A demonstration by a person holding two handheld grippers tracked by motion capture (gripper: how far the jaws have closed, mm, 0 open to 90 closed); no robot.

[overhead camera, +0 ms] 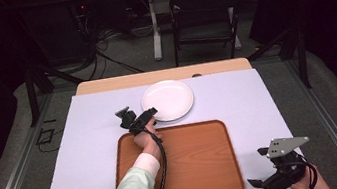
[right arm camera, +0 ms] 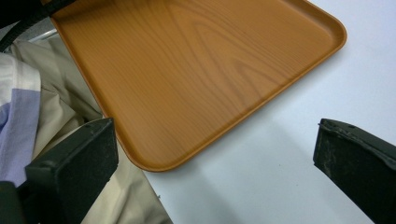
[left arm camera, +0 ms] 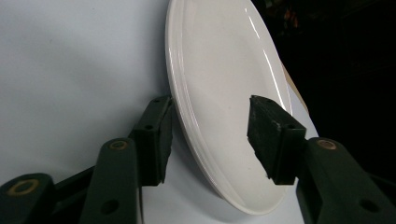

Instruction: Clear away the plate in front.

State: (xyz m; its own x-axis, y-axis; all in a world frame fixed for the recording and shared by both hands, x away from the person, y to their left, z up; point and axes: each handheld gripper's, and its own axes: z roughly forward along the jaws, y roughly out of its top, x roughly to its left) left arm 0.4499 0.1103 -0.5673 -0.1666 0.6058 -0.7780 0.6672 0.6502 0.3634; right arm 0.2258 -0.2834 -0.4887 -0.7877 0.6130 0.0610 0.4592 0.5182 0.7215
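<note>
On the white table cover [overhead camera: 89,152] sit one white plate [overhead camera: 167,99] at the far middle and one wooden tray [overhead camera: 193,171] nearer the person, bare inside. Plate's near rim lies just beyond tray's far edge, apart from it. Left gripper [overhead camera: 146,118] reaches over tray's far left corner to plate's near-left rim; in the left gripper view [left arm camera: 210,135] the rim sits between the two black jaws, one jaw under the edge, one over the plate face, still spread, pads not yet pressing, a gap visible on both sides. Right gripper [overhead camera: 270,183] hovers at the table's near right corner, beside tray's right edge, jaws wide apart, nothing between them. Nothing blocks the way from plate to tray. Behind the table: one dark folding chair [overhead camera: 205,15], cables on the floor, one more table edge at the very top. Count: one plate, one tray, two grippers, one chair.
</note>
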